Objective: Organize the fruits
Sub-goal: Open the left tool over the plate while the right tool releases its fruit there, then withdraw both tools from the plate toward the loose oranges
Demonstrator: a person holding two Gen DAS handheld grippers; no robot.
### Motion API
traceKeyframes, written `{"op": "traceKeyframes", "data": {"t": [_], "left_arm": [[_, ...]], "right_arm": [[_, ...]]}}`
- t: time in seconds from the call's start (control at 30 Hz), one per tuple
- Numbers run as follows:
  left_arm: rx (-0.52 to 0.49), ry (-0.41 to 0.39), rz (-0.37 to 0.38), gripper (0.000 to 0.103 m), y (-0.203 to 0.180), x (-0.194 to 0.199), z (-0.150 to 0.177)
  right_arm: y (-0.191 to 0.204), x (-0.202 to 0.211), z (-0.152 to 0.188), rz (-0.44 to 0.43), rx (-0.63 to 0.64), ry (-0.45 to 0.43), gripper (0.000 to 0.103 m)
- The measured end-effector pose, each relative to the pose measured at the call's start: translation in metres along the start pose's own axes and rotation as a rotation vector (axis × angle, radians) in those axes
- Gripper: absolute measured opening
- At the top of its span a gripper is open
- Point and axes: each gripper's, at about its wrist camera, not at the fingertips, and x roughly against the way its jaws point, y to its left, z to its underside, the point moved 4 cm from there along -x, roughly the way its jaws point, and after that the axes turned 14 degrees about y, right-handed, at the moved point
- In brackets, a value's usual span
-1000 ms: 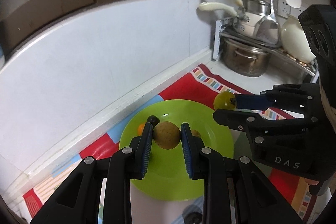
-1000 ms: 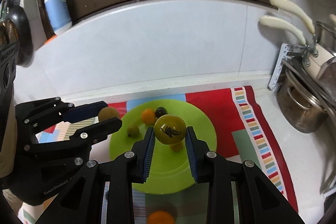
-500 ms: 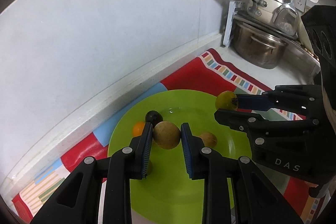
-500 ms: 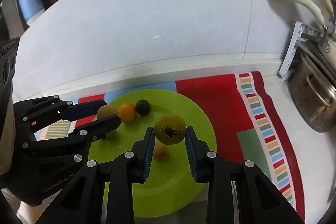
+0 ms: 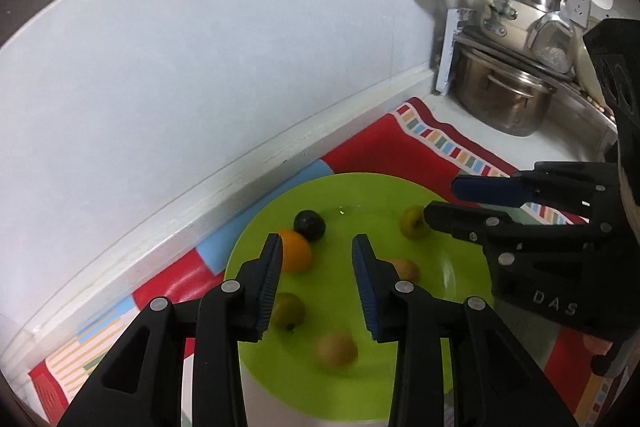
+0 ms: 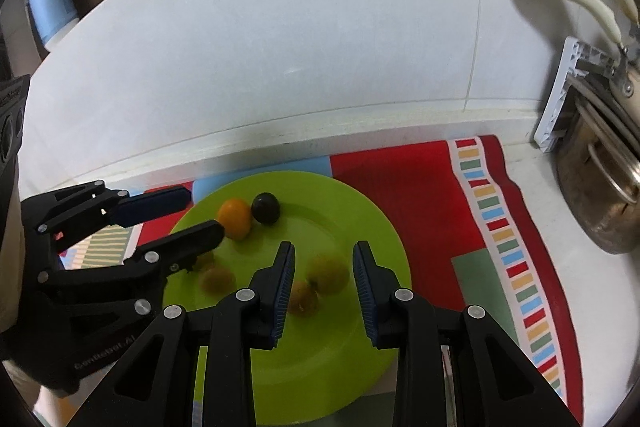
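Both of your tongs are released and hold nothing: the left gripper (image 5: 316,259) and the right gripper (image 6: 324,267) hang spread over the round lime-green plastic plate (image 5: 460,267). On that plate lie a small orange fruit (image 5: 296,251) touching a dark purple plum (image 5: 309,224), a yellow-green fruit (image 6: 328,273) between your right fingers, and what looks like a brownish round fruit (image 5: 336,349), blurred. The plate sits on a red patterned mat (image 6: 432,195).

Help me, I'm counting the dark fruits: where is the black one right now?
The black fruit lies on the far part of the green plate, toward the wall, touching or nearly touching the orange fruit on its left.
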Motion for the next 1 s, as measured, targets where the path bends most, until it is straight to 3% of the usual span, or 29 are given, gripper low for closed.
{"op": "traceKeyframes", "data": {"t": [0.1, 0.83, 1.0], "left_arm": [[0.013, -0.007, -0.025, 0.036, 0.001, 0.013, 0.006], [0.07, -0.135, 0.007, 0.047, -0.007, 0.136, 0.077], [0.073, -0.16, 0.015, 0.055, -0.001, 0.151, 0.095]], "right_arm": [[0.004, 0.013, 0.005, 0.0, 0.007, -0.018, 0.031], [0.061, 0.117, 0.063, -0.026, 0.01, -0.144, 0.036], [0.077, 0.128, 0.079, -0.017, 0.022, -0.149, 0.036]]}}
